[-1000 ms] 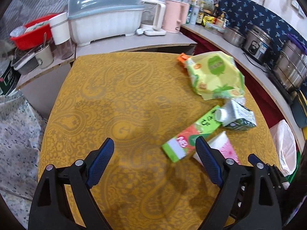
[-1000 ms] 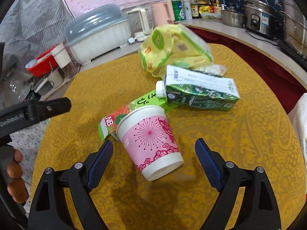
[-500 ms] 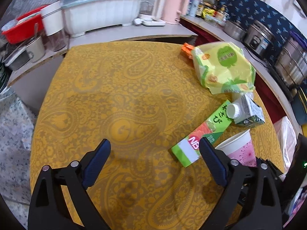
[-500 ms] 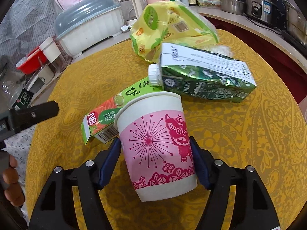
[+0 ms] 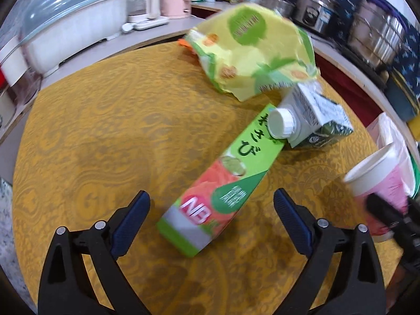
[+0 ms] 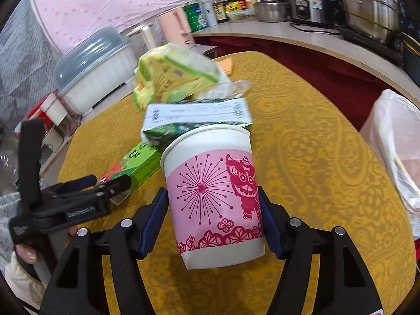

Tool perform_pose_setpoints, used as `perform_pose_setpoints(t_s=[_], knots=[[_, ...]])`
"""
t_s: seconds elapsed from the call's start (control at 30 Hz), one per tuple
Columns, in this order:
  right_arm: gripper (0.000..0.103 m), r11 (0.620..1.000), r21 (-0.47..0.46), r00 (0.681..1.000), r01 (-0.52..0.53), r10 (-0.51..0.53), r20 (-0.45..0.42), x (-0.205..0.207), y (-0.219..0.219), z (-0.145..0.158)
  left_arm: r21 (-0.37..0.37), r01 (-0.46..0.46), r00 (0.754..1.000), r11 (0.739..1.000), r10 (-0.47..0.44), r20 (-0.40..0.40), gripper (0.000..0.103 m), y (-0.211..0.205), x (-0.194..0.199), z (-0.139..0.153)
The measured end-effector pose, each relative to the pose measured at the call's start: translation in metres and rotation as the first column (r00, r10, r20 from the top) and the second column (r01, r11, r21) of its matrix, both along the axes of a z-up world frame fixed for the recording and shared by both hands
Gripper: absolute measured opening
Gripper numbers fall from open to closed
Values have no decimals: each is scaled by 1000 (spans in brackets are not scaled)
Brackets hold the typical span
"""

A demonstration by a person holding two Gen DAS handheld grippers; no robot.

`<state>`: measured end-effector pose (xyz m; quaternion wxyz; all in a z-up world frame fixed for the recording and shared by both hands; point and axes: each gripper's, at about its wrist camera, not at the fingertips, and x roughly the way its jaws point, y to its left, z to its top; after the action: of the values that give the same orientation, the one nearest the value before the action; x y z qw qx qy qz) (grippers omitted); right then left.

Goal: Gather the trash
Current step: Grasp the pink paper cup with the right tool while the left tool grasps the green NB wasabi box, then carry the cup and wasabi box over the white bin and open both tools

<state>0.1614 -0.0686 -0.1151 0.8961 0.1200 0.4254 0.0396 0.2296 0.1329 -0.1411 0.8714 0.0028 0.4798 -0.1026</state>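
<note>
We are gripping the pink paper cup (image 6: pixel 215 199) in our right claw (image 6: pixel 214 219), whose jaws have just been closing, lifted over the table (image 6: pixel 315 157), while our left claw (image 5: pixel 211 218) is hanging released around the green carton (image 5: pixel 223 191).

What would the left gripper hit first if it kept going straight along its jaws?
Most likely the green wasabi box, lying between the open jaws of the left gripper; the tablecloth comes next. Depth is hard to judge.

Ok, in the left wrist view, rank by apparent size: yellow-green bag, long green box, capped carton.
1. yellow-green bag
2. long green box, close to the bag; nearer the camera, so unsure
3. capped carton, clearly smallest
</note>
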Motion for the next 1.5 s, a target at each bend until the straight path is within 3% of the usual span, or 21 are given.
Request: perform_pose_setpoints(t_s=[0.13, 0.3, 0.33, 0.43, 0.53, 0.57, 1.0, 1.5], knots=[[64, 999, 2, 999, 41, -41, 4, -3, -19, 3, -7, 24, 1000, 1000, -24, -5, 89, -10, 8, -9], [64, 998, 6, 998, 62, -62, 6, -7, -29, 4, 4, 22, 1000, 1000, -22, 3, 77, -16, 13, -14], [64, 998, 8, 998, 63, -63, 6, -7, -30, 4, 9, 25, 1000, 1000, -25, 9, 70, -18, 12, -13], [64, 998, 12, 998, 64, -64, 9, -10, -31, 4, 5, 32, 999, 999, -32, 6, 62, -20, 10, -11], [64, 998, 18, 998, 63, -64, 16, -12, -31, 7, 7, 13, 1000, 1000, -13, 0, 40, -20, 6, -8], [64, 998, 19, 998, 63, -63, 19, -14, -32, 7, 5, 2, 1000, 1000, -2, -4, 37, -20, 5, -6], [64, 996, 54, 993, 65, -70, 99, -34, -40, 36, -28, -102, 994, 994, 104, 42, 37, -6, -38, 39], [64, 986, 101, 961, 131, -151, 230, -62, -80, 83, -73, 0, 982, 997, 13, 186, 37, -55, -78, 120]])
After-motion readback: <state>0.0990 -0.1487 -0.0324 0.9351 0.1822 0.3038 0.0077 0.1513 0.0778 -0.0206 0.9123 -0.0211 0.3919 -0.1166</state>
